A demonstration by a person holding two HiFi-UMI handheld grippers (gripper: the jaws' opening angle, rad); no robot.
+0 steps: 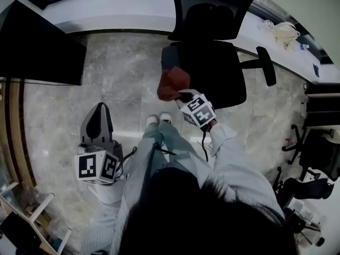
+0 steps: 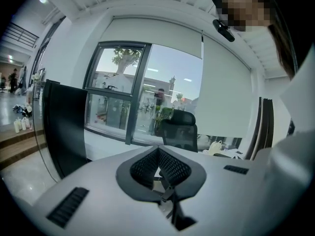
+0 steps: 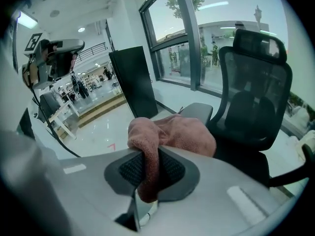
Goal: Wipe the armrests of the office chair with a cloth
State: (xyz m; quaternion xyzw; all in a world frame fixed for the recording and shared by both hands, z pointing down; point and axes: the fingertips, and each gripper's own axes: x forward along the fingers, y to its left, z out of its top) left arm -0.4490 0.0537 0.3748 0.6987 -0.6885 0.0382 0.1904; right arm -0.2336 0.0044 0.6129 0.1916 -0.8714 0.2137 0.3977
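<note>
The black office chair (image 1: 212,62) stands just ahead of me, its seat facing me. Its left armrest (image 1: 169,54) is grey-padded, and the right armrest (image 1: 266,65) sticks out to the right. My right gripper (image 1: 179,94) is shut on a reddish-pink cloth (image 1: 172,84), which hangs just in front of the left armrest. In the right gripper view the cloth (image 3: 170,134) is pinched between the jaws, with the armrest (image 3: 198,112) right behind it. My left gripper (image 1: 100,109) is low at my left side, far from the chair, shut on nothing (image 2: 158,162).
A large black panel (image 1: 37,47) stands at the left. A white ledge (image 1: 122,9) runs under the window behind the chair, with a cream bag (image 1: 285,33) on it. More chairs (image 1: 319,158) crowd the right edge. A wooden rack (image 1: 32,217) is bottom left.
</note>
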